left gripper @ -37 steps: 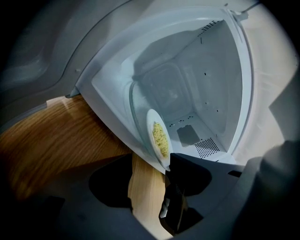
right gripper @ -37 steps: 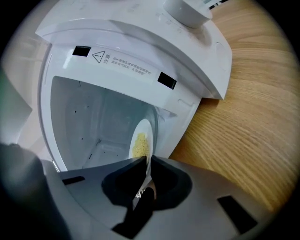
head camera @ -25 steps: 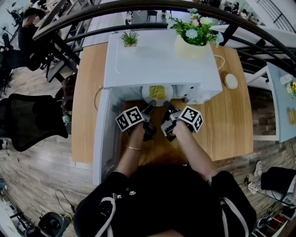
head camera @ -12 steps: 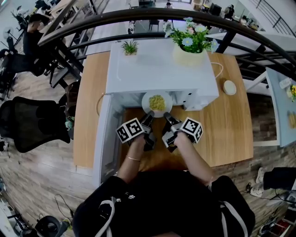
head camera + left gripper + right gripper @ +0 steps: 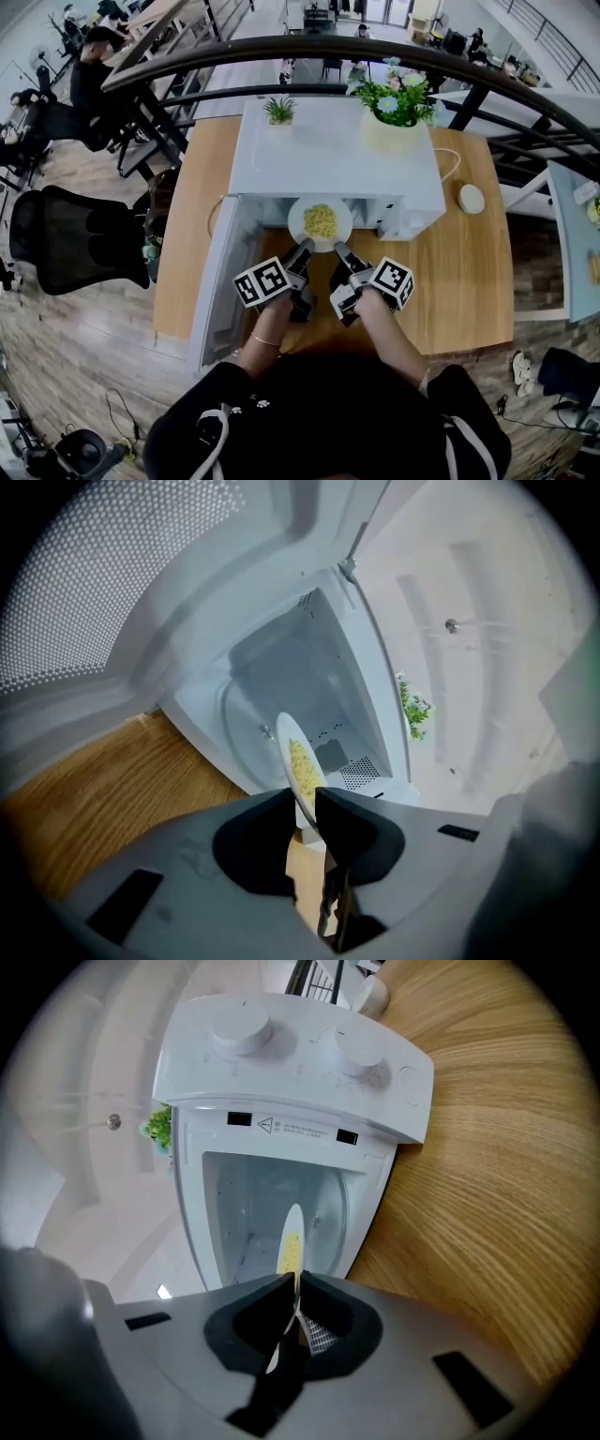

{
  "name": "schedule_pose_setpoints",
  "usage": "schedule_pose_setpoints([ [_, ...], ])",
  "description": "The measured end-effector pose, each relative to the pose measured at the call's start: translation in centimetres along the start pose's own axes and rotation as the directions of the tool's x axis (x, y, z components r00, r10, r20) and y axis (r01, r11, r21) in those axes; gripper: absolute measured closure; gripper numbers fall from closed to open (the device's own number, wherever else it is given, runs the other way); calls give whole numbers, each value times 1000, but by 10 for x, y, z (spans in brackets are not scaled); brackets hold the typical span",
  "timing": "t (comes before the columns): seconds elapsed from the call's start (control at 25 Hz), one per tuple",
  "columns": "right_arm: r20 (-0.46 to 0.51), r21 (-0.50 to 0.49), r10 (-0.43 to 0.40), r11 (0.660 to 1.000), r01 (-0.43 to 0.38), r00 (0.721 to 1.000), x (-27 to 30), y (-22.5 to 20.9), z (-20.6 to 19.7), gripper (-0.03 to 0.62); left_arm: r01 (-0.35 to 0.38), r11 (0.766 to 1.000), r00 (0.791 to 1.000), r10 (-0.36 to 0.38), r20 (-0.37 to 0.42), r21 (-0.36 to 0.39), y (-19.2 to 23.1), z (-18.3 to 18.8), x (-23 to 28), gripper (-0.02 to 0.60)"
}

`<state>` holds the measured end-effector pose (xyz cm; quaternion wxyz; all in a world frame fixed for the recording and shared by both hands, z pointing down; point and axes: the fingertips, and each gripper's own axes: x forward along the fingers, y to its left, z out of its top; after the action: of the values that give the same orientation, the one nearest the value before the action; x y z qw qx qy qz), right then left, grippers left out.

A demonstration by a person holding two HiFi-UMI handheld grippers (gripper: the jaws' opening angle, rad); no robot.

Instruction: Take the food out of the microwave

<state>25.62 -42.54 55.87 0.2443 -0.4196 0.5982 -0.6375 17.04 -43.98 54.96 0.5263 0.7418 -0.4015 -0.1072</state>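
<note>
Both grippers have the round white plate (image 5: 296, 223) by its near rim, side by side. The left gripper (image 5: 302, 251) has just been closing, and its dark pads now clamp the rim. The right gripper (image 5: 341, 253) is likewise clenched on the rim just beside it. The plate, with its heap of yellow food (image 5: 321, 221) in the middle, hangs at the mouth of the white microwave oven (image 5: 328, 150). It sits in front of the cavity, with the glass turntable (image 5: 246, 726) behind it.

From where I stand, the job now is a clean draw-out. Both grips sit on the same near edge, so I'd expect the far side to want to dip. The two hands should keep level with each other and tip the jaws up a shade rather than down, or the food may slide off the far side. I'd pull straight back towards the body, not sideways. The open white microwave door (image 5: 225, 281) stands close on the left, and the control panel (image 5: 300, 1054) flanks the right.

The hands should move as one, because if they drift apart or twist, the thin rim could slip from the pads. Once clear of the sill, the bare light wooden table (image 5: 469, 272) in front looks the natural place to set it down.
</note>
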Motion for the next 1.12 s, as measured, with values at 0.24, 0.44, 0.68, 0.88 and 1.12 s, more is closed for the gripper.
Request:
schedule_pose_setpoints([
  [0.24, -24, -24, 38, 999, -39, 999, -13, 12, -12, 574, 7, 1000, 1000, -7, 19, 19, -13, -5, -20, 517],
  [0.44, -44, -35, 72, 997, -73, 996, -16, 22, -18, 573, 11, 999, 999, -13, 45, 48, -22, -2, -31, 517],
  [0.68, -43, -40, 76, 996, -78, 996, -19, 27, -19, 573, 23, 999, 998, -25, 51, 48, -26, -2, -34, 515],
  [0.88, -42, -51, 77, 996, -79, 996, -21, 28, -18, 573, 27, 998, 998, -29, 51, 50, -27, -3, -35, 514],
  [1.12, -42, -51, 74, 996, -76, 996, -24, 30, -17, 573, 32, 999, 998, -34, 53, 43, -31, -5, -35, 514],
])
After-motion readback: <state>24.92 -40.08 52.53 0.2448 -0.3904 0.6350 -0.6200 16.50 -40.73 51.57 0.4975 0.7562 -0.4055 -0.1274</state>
